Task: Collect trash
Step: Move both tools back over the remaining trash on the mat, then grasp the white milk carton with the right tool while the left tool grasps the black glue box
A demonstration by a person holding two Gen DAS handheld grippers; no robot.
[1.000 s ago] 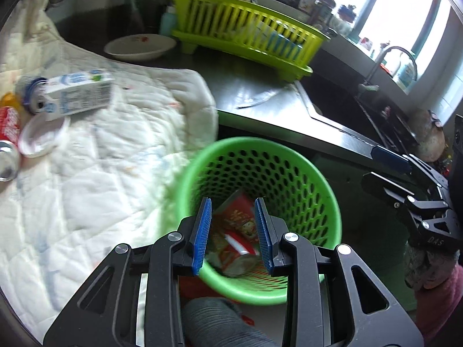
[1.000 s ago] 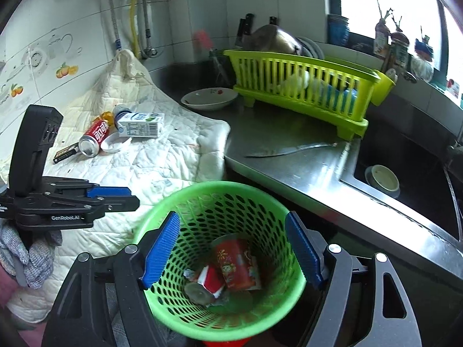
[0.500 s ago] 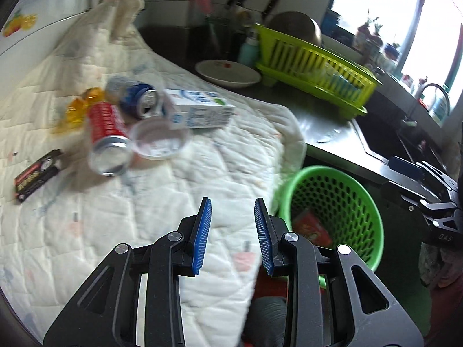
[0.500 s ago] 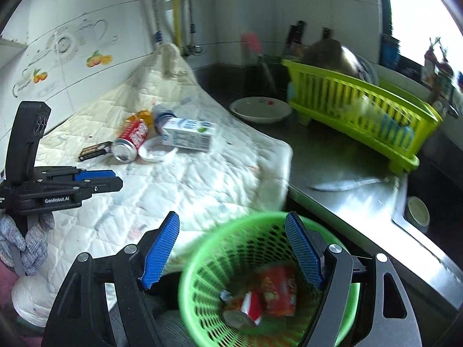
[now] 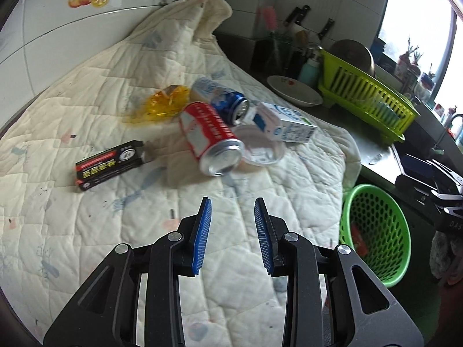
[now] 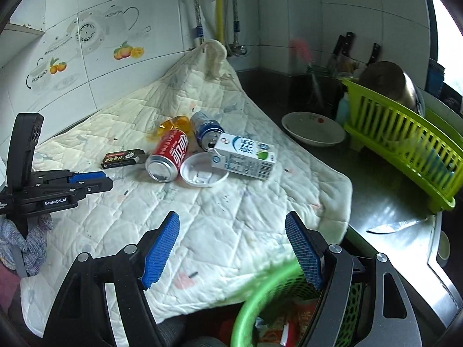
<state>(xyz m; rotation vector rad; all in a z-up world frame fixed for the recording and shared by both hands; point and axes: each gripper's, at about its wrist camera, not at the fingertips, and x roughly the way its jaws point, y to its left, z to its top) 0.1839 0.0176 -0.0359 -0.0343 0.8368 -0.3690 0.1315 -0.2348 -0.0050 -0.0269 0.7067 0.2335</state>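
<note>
The left tongs (image 5: 232, 225) hang over a bare stretch of the white quilted cloth (image 5: 86, 92), blue pads partly apart with nothing between them. The right tongs (image 6: 232, 248) stand wider, empty, above the cloth's near edge, where it drops off the surface toward the green basket (image 6: 260, 295).

The trash lies in one cluster at mid-cloth, with open quilt on every side. From the left:
- one black carton (image 5: 110, 164), lying apart
- one crumpled yellow wrapper (image 5: 165, 104)
- one red can (image 5: 211, 138) on its side
- one blue can (image 5: 222, 98) behind it
- one white lid (image 5: 262, 149), touching the red can
- one milk carton (image 5: 285, 125)

The cloth's right edge ends on the steel surface (image 6: 385, 202). Beyond it sit one white bowl (image 6: 312, 130), one knife (image 6: 393, 225) and one yellow-green dish rack (image 6: 405, 138). The basket holds red packaging.
</note>
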